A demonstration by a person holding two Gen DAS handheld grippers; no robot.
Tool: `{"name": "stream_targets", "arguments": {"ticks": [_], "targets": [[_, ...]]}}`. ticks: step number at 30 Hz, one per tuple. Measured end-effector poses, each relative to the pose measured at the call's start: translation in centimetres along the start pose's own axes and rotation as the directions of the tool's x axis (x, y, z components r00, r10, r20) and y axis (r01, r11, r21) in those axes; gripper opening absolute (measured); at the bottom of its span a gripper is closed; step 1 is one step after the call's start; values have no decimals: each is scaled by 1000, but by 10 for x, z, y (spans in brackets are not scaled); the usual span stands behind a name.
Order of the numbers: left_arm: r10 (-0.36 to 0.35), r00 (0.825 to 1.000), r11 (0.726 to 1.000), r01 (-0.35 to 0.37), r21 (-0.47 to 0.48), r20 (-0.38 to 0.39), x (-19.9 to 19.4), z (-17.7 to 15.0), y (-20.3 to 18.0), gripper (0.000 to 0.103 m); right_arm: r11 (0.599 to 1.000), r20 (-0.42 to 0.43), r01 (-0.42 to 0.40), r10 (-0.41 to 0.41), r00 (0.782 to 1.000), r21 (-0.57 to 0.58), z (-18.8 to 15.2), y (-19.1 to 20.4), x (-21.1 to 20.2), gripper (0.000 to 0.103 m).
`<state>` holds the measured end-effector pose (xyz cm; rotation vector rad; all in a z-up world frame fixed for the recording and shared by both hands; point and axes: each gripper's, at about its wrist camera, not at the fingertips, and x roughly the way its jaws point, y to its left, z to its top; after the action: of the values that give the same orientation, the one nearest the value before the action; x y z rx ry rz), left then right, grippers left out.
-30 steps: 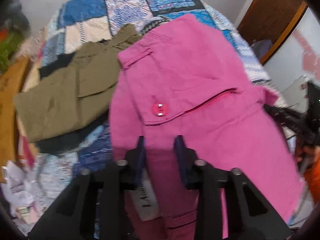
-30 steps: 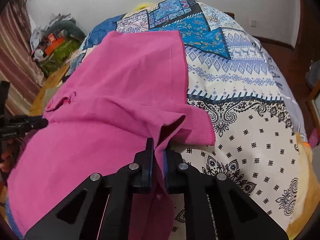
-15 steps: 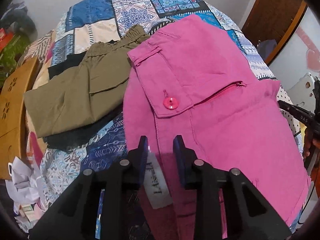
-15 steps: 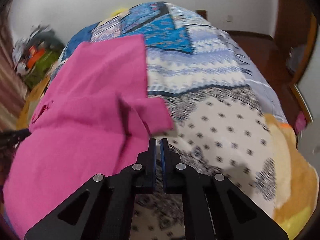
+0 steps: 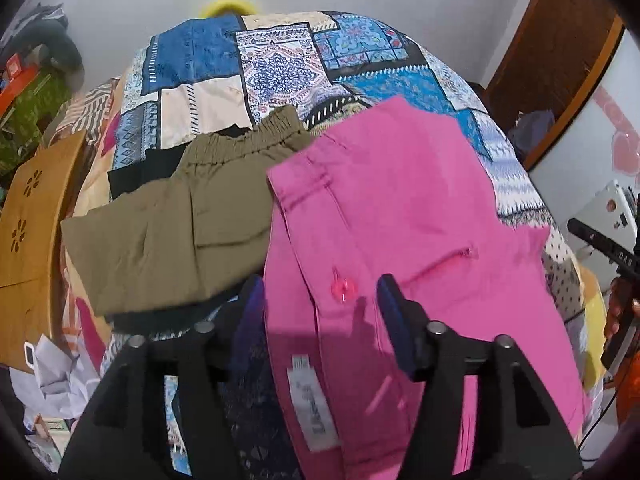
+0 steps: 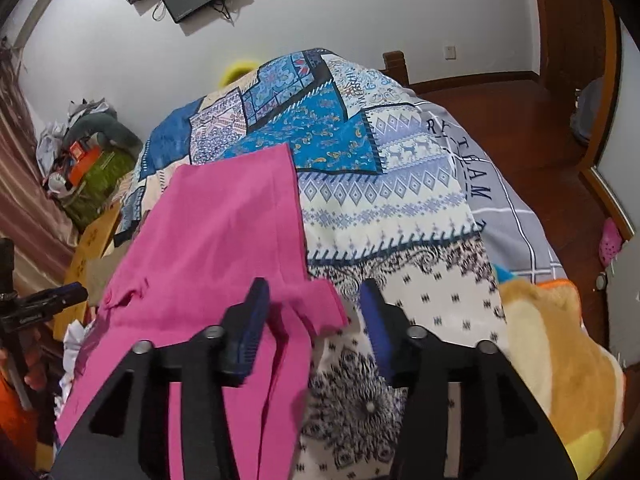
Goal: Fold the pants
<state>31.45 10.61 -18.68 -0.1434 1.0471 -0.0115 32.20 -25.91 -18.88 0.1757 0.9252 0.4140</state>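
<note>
1. The pink pants (image 5: 400,216) are lying flat on the bed (image 6: 400,208), spread over the patchwork cover, waistband end toward the left gripper.
2. The left gripper (image 5: 320,292) hangs just above the pants near the pocket button (image 5: 343,289). Its fingers (image 5: 390,312) are spread and opening, with nothing pinched (the fabric is below them, not pressed).
3. The white label (image 5: 314,404) on the pants sits nearer the camera than the button, between the left fingers' arms.
4. The right gripper (image 6: 312,300) is over the pants' far edge, where a small flap of pink cloth (image 6: 320,304) sticks out onto the cover. Its fingers (image 6: 256,312) are also apart and opening, gripping nothing.
5. Olive pants (image 5: 172,224) lie folded just beside the pink pants, on the button side, on top of something black (image 5: 132,168).
6. A yellow plush blanket (image 6: 560,360) lies on the bed, well apart from the pink pants.
</note>
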Motion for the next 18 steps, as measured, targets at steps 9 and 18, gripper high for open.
{"name": "stream_targets", "arguments": {"ticks": [9, 18], "targets": [[-74, 992, 993, 64, -97, -105, 45, 8, 8, 72, 999, -166, -32, 35, 986, 17, 1, -1, 63, 48], [-56, 994, 998, 54, -28, -98, 61, -2, -4, 62, 997, -217, -73, 70, 974, -4, -15, -3, 88, 23]]}}
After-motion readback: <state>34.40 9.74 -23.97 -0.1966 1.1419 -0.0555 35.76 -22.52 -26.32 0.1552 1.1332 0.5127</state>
